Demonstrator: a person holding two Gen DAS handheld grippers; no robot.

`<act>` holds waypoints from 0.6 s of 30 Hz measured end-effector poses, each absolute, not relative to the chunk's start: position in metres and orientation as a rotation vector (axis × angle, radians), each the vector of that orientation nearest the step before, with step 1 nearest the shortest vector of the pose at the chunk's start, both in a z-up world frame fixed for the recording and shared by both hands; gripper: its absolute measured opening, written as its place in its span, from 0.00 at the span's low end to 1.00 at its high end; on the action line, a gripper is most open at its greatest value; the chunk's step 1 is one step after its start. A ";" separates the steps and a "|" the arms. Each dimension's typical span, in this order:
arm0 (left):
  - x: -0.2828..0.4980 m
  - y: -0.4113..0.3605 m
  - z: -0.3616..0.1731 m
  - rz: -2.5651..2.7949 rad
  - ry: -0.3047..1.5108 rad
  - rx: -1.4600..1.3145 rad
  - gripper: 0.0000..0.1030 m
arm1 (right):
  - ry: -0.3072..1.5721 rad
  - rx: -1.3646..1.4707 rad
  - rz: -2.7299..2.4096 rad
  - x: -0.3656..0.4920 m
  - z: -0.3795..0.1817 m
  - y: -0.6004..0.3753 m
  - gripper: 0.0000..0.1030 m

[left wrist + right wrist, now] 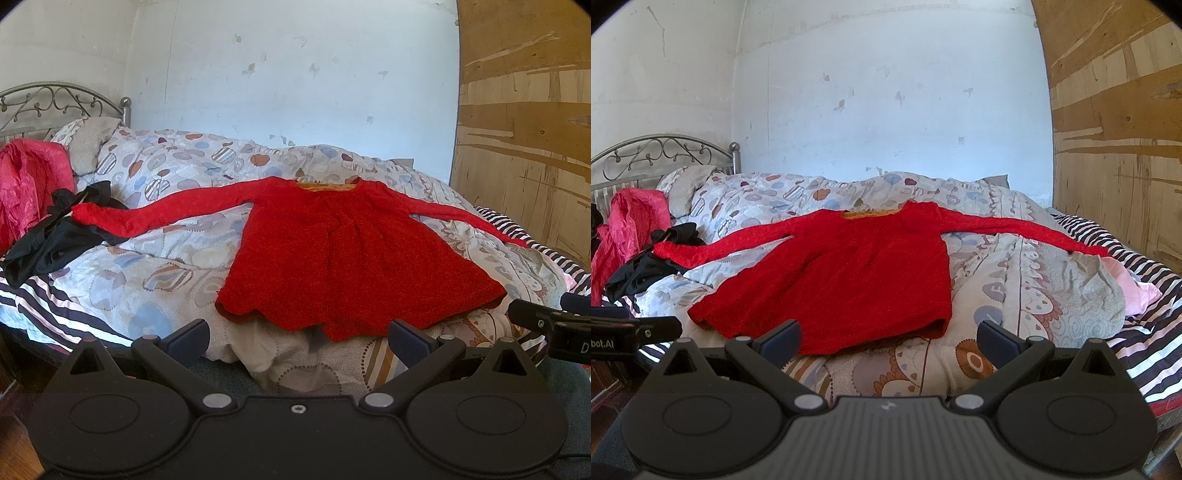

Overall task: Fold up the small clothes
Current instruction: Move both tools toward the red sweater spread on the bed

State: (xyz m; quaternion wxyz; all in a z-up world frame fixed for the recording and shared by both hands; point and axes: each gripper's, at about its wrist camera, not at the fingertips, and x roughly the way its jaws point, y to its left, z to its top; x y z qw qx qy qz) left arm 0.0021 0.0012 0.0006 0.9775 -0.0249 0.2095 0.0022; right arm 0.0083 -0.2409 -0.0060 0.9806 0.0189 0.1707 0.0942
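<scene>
A small red long-sleeved dress [351,258] lies spread flat on the bed, neck toward the wall, both sleeves stretched out sideways. It also shows in the right wrist view [849,277]. My left gripper [299,338] is open and empty, just in front of the dress's hem. My right gripper [888,338] is open and empty, near the hem's right corner. The right gripper's tip shows at the right edge of the left wrist view [546,321]. The left sleeve's end rests on a black garment [55,240].
The bed has a patterned quilt [166,266] over a striped sheet [1145,350]. A pink-red cloth [26,184] and the black garment [653,262] lie at the left by the metal headboard [665,155]. A wooden panel [524,129] stands at the right, a white wall behind.
</scene>
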 end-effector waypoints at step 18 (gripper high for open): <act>0.088 0.015 0.044 0.132 0.487 -0.053 0.99 | 0.466 -0.035 0.214 0.086 0.028 -0.244 1.00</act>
